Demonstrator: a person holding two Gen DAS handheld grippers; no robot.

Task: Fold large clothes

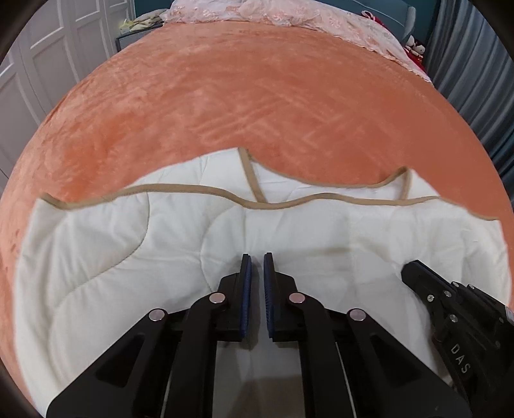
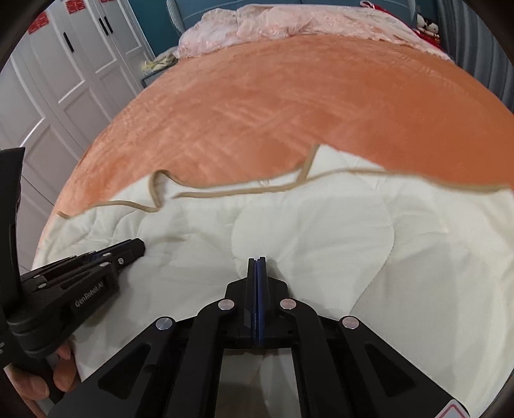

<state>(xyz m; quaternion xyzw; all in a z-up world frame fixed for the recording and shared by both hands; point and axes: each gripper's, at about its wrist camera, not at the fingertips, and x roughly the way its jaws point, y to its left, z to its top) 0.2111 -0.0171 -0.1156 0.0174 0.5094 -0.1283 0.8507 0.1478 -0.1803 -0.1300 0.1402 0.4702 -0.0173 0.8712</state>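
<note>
A cream quilted blanket (image 1: 128, 257) (image 2: 321, 225) with tan edging lies folded on the near part of an orange bedspread (image 1: 257, 96) (image 2: 289, 96). Its trimmed edges run in wavy lines along the far side. My left gripper (image 1: 257, 255) (image 2: 141, 244) hovers over the cream fabric, pads only a sliver apart and nothing between them. To its right, my right gripper (image 2: 257, 258) (image 1: 408, 270) is over the same fabric with its blue pads pressed together, holding nothing. A hand (image 2: 61, 369) grips the left tool's handle.
Pink lace bedding (image 1: 257, 13) (image 2: 289, 22) is heaped at the head of the bed. White wardrobe doors (image 1: 48, 48) (image 2: 64, 80) stand along the left side. Grey curtains (image 1: 465, 80) hang on the right, with red soft toys (image 1: 414, 51) beside them.
</note>
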